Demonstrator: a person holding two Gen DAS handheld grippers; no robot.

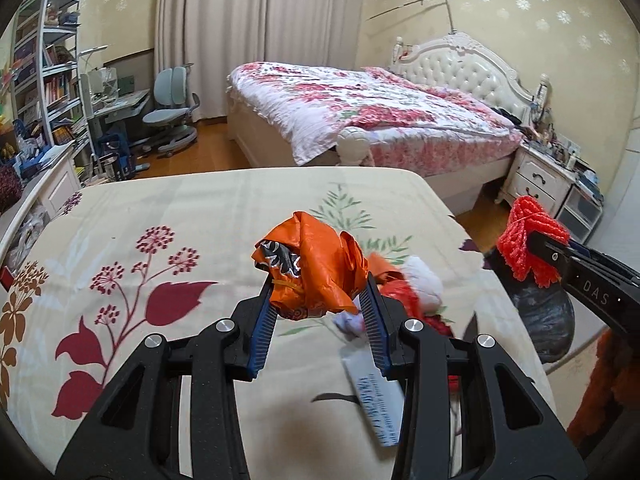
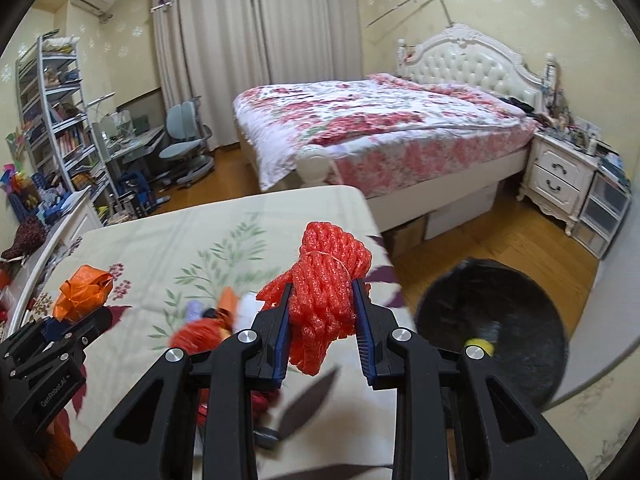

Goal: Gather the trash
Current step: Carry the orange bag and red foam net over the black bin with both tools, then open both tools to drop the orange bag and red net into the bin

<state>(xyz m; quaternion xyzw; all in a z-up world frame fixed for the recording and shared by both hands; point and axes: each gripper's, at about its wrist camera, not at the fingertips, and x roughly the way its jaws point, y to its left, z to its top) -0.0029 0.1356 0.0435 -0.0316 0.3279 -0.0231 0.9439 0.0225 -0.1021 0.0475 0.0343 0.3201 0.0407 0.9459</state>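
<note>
My left gripper point(image 1: 318, 288) is shut on a crumpled orange plastic bag point(image 1: 316, 264) and holds it above the floral table cloth point(image 1: 140, 240). It also shows at the left of the right wrist view point(image 2: 82, 288). My right gripper point(image 2: 322, 300) is shut on a bundle of red foam netting point(image 2: 326, 300), lifted above the table near its right edge; the netting also shows in the left wrist view point(image 1: 528, 236). A pile of more trash point(image 1: 408, 284) lies on the table between the grippers. A black-lined trash bin point(image 2: 492, 328) stands on the floor to the right.
A flat white and blue packet point(image 1: 376, 396) lies on the table under my left gripper. A bed point(image 2: 380, 120) stands behind the table, a nightstand point(image 2: 560, 172) at the right, a desk chair point(image 2: 184, 144) and shelves point(image 2: 52, 112) at the left.
</note>
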